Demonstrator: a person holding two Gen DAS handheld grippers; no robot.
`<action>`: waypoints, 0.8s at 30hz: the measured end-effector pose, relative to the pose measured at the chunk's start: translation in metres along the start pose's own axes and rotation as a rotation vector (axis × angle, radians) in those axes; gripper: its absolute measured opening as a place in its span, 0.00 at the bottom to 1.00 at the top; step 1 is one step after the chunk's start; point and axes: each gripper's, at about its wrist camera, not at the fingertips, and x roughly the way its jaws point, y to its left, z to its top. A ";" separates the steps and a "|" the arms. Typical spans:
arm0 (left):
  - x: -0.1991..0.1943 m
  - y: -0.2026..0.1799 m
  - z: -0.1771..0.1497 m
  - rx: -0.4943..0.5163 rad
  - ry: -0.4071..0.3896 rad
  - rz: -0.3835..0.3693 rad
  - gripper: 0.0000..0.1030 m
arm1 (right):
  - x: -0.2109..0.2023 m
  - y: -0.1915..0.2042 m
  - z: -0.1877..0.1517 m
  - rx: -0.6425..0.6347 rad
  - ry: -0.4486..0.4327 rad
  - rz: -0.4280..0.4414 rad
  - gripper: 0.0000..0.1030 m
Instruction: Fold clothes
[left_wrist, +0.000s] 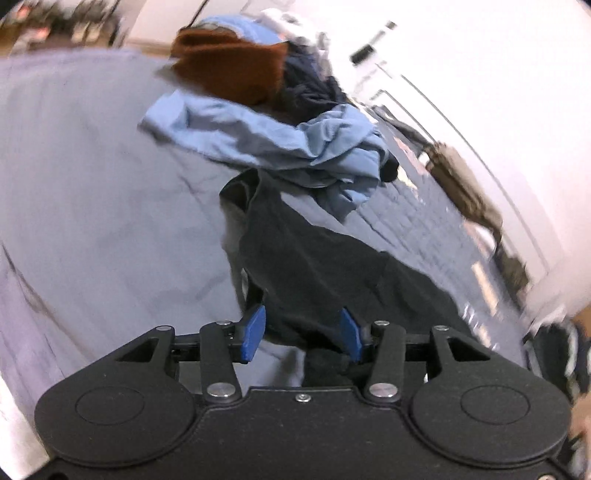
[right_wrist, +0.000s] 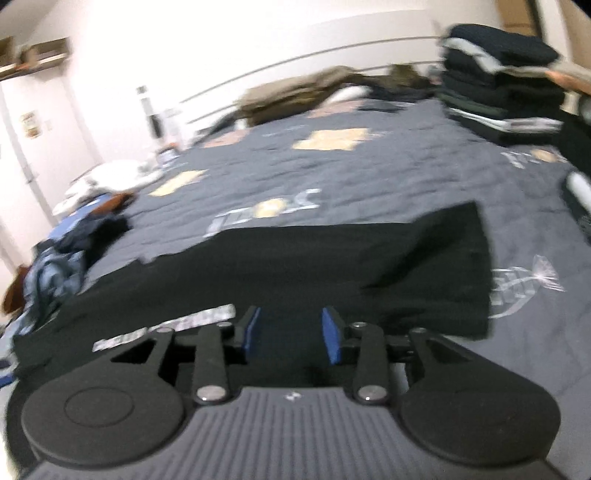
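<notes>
With both claws parted, left claw (left_wrist: 301, 334) and right claw (right_wrist: 291, 334) grip nothing; black garment (right_wrist: 295, 266) spread flat on bed (right_wrist: 369, 177), likely ready for folding.

There was one black garment (right_wrist: 295, 269) spread on the one bed (right_wrist: 369, 184), one stack of folded clothes (right_wrist: 498, 85), one brown knit (left_wrist: 229, 66), and two hand-held grippers.

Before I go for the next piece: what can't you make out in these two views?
- Left wrist: black garment, near edge hidden behind the left gripper.
- Left wrist: pile of clothes blurred; pieces inseparable.
- Right wrist: folded stack blurred, cut off at the right edge.
</notes>
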 end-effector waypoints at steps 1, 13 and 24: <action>0.001 0.002 0.000 -0.030 0.003 -0.007 0.45 | 0.001 0.010 -0.002 -0.011 0.006 0.024 0.39; 0.004 0.008 -0.005 -0.086 -0.006 0.034 0.45 | 0.003 0.115 -0.020 -0.114 0.077 0.345 0.48; 0.000 0.024 -0.011 -0.235 -0.032 0.035 0.51 | -0.003 0.172 -0.025 -0.158 0.114 0.457 0.50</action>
